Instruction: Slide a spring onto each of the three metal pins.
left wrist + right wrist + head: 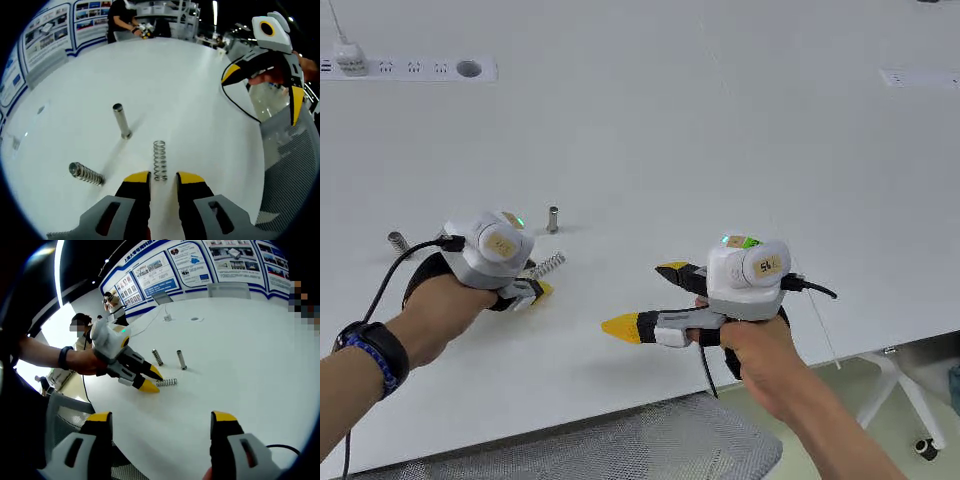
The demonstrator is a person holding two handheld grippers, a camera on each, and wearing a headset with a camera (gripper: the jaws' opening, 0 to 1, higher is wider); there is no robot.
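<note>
Toward the near edge of the desk [720,150] we see a pin with a spring on it [398,241]. Next is the left gripper [163,177], jaws a little apart, and the loose spring [159,160] lies just before its tips. The bare pin [121,120] stands upright beyond. The right gripper [162,415] is wide apart and empty.

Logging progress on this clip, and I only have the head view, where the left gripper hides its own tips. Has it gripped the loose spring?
Observer: No. The left gripper is open; the loose spring lies flat on the table, its near end right at the tips.
Operator: Is the pin beyond it bare?
Observer: Yes, the upright pin has no coils on it.
Operator: And the other pin?
Observer: The other pin already wears a fitted spring.
</note>
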